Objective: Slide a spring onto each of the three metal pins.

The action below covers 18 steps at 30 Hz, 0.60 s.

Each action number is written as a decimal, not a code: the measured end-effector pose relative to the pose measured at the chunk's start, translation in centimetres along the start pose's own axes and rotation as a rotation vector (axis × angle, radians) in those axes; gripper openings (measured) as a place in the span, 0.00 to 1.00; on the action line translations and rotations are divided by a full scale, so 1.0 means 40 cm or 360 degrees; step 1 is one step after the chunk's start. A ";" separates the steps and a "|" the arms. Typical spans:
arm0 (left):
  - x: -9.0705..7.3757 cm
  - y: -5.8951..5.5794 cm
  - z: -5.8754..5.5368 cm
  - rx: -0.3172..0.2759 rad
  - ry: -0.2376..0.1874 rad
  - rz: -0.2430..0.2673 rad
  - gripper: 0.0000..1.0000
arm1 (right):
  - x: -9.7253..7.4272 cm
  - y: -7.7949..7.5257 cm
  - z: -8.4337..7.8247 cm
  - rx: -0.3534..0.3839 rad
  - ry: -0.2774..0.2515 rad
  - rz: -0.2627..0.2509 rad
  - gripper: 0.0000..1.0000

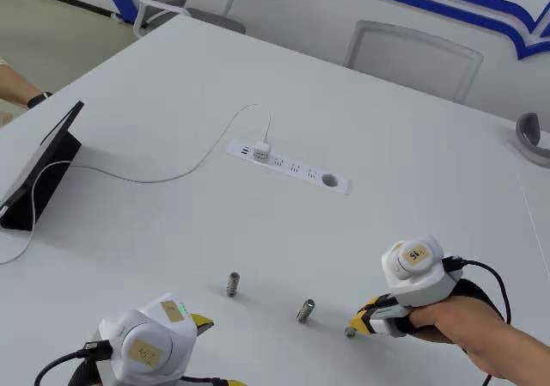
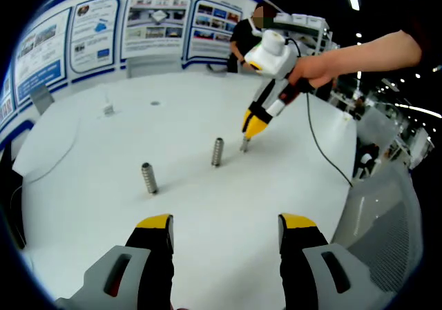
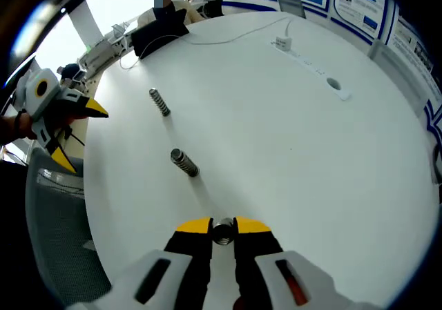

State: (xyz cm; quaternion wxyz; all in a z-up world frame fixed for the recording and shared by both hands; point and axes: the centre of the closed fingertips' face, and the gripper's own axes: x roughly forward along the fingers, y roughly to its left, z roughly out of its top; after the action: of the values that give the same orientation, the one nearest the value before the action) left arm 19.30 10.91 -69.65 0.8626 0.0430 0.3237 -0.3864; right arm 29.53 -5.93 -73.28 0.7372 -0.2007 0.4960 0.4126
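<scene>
Two metal pins stand on the white table, each with a spring on it: one spring on the left, another spring in the middle. A third spring stands upright at the right, and my right gripper is shut on it. Whether a pin is inside it is hidden. My left gripper hovers open in front of the left spring, holding nothing.
A white power strip with a plugged-in charger and cable lies mid-table. A dark tablet leans at the left edge. Chairs stand behind the table, and a person sits beyond it.
</scene>
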 end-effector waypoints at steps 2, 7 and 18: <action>-0.002 0.001 0.000 -0.0001 0.0001 0.0003 0.63 | 0.005 0.000 -0.004 0.0003 0.0003 0.0004 0.13; -0.004 0.005 -0.003 -0.0006 0.0006 0.0006 0.62 | 0.013 0.000 -0.009 -0.0001 0.0007 0.0001 0.13; -0.006 0.008 -0.004 -0.0011 0.0010 0.0011 0.62 | 0.032 -0.003 -0.021 0.0007 0.0016 0.0001 0.13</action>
State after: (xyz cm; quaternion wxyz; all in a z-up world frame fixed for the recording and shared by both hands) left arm 19.32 11.36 -69.68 0.8631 0.0423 0.3275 -0.3821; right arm 29.35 -6.06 -74.81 0.7350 -0.2010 0.5007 0.4106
